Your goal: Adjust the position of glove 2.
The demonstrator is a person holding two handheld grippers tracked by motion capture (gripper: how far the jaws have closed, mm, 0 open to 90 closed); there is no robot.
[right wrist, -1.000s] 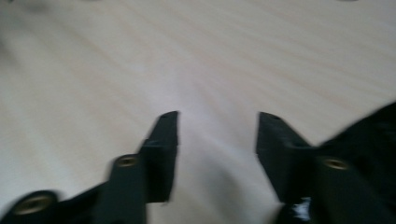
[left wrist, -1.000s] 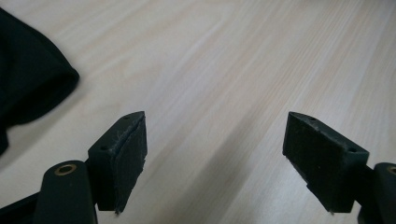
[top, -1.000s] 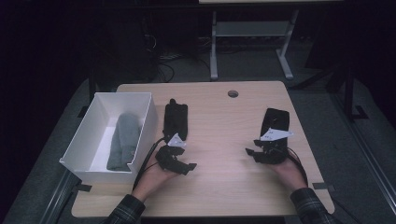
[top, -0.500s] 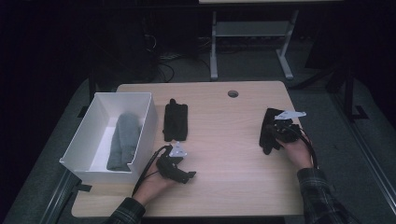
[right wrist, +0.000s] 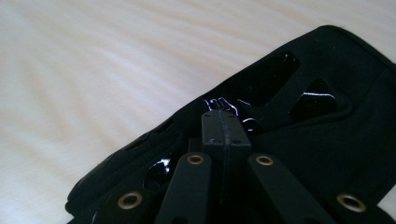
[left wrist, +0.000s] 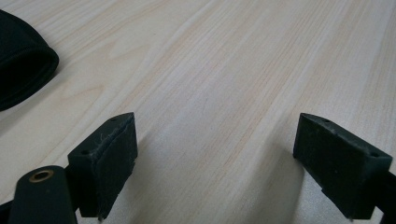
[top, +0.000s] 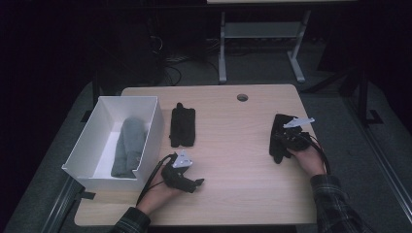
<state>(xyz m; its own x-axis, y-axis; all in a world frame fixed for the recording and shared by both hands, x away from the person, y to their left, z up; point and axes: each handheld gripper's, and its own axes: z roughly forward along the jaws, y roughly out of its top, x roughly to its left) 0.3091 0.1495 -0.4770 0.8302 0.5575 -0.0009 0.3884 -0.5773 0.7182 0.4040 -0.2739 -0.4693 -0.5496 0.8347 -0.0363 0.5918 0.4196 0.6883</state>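
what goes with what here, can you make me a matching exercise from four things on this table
Things:
1. grey cloth
2. left gripper
3. right gripper
4. middle glove

States:
a. jaws together, above a black glove
b. lies flat, untouched, beside the box
c. jaws wide open over bare wood
d. inside the white box

Pairs: 1-d, 2-c, 3-a, 4-b

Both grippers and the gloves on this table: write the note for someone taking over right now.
Left gripper: open, resting low over bare table, holding nothing.
Right gripper: jaws together on the black glove at the table's right side; whether it pinches the fabric is unclear.
Second black glove lies flat beside the white box.
Done, apparently: a grey glove lies in the box.
Left, probably: both black gloves, still outside the box.
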